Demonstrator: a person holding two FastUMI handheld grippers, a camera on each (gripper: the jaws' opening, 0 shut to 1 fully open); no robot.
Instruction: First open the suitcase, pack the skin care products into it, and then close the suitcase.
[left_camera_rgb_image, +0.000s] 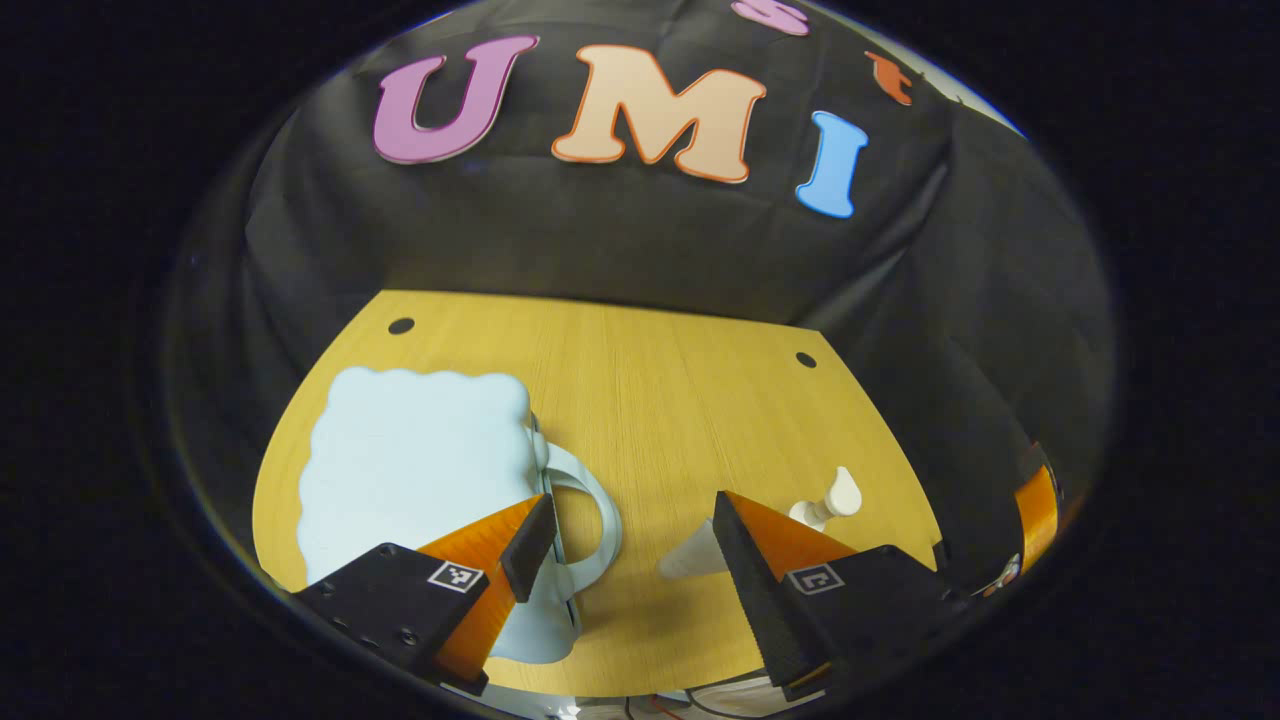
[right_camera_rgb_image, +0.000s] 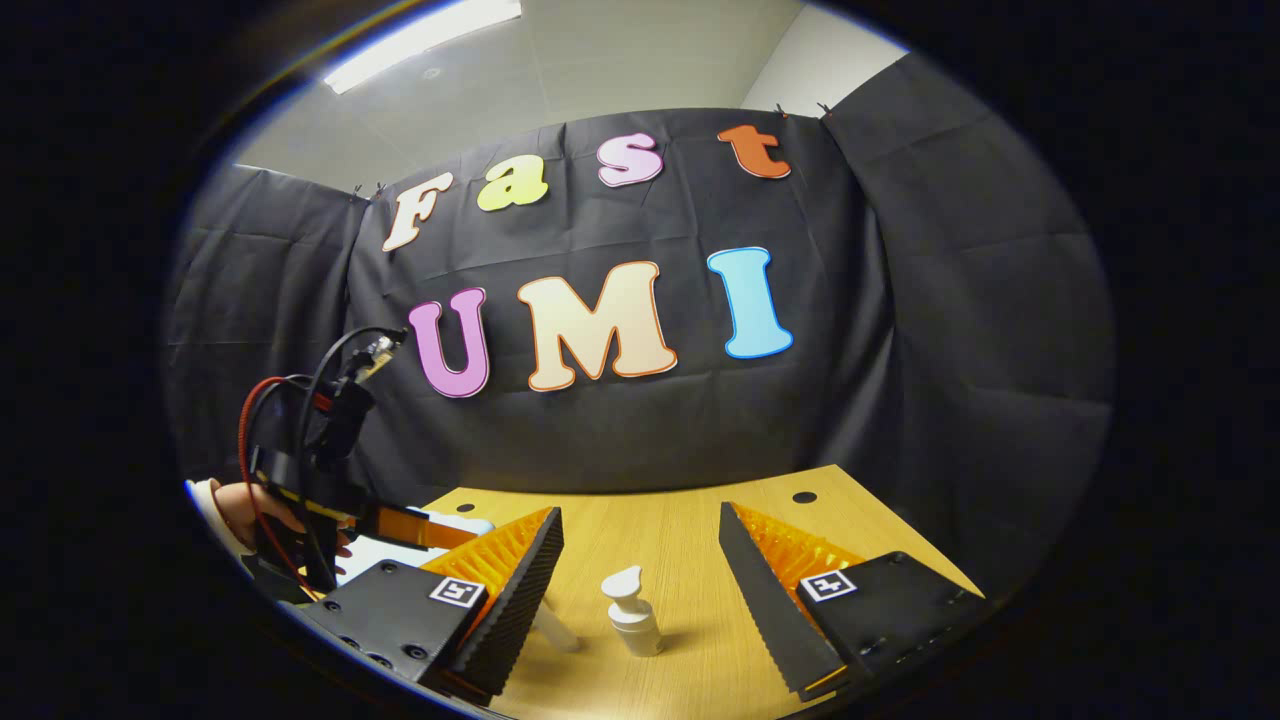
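Suitcase (left_camera_rgb_image: 415, 470), pale blue with a wavy outline, is lying flat and closed in the lower left of the left gripper view, resting on the wooden table (left_camera_rgb_image: 660, 400). Its curved handle (left_camera_rgb_image: 600, 520) is sticking out toward the middle of the frame. In the right gripper view, a small slice of the case is peeking out at the lower left, behind that view's own left finger.

That table is filling the lower half of both views, with a small dark hole (left_camera_rgb_image: 401, 325) near each far corner.

Next in size, the left gripper (left_camera_rgb_image: 635, 540) is hovering at the bottom of the left gripper view with its fingers standing wide apart and gripping nothing; its left fingertip is overlapping the suitcase's handle edge in the picture, though whether it is touching cannot be told. In the right gripper view this same gripper (right_camera_rgb_image: 420, 528) is showing at the lower left, held by a person's hand (right_camera_rgb_image: 250, 510), with cables looping above it.

The right gripper (right_camera_rgb_image: 640, 545) is also holding its fingers spread wide, empty.

Smallest, a white pump bottle (right_camera_rgb_image: 632, 612) is standing upright on the table between the right gripper's fingers, touching neither. In the left gripper view the bottle (left_camera_rgb_image: 825, 505) is sitting at the lower right, just behind the right finger, with a white tube (left_camera_rgb_image: 690, 558) lying just beside it.
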